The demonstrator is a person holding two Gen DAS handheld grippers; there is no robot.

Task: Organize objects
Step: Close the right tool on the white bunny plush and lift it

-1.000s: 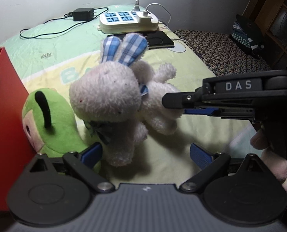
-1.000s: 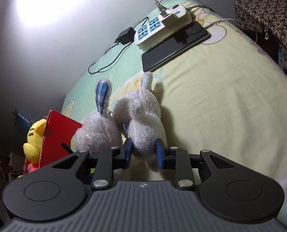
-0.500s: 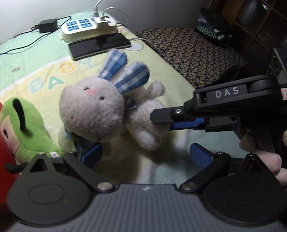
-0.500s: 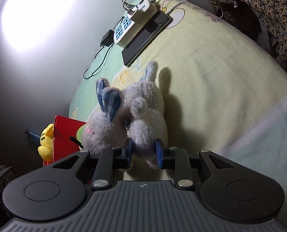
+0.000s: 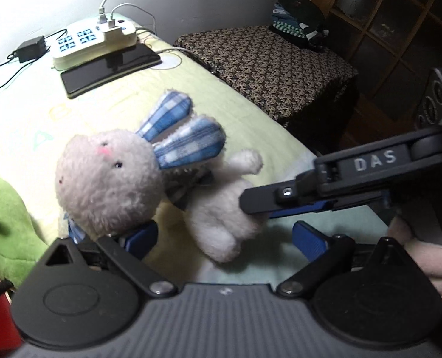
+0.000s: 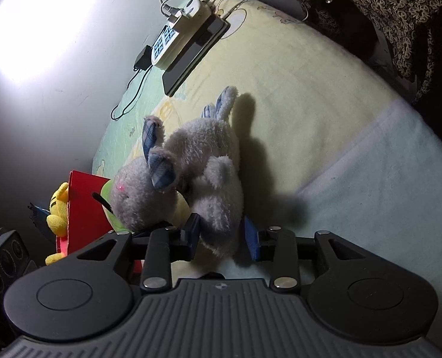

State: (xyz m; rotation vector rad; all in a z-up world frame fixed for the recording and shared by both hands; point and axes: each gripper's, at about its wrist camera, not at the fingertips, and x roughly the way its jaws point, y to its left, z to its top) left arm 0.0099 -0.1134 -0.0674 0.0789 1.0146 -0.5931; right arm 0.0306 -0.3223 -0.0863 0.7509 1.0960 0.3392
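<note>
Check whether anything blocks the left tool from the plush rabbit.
Nothing visible does. The left tool is open just in front of the plush rabbit, whose head overlaps its left pad. The right tool, whose jaws have just been opening, straddles the rabbit's leg from the right side, not in between.

Both wrist fisheyes look steeply down, close over the fluffy grey plush rabbit [image 5: 107, 185] [image 6: 191, 173], shared at 12 o'clock.
</note>
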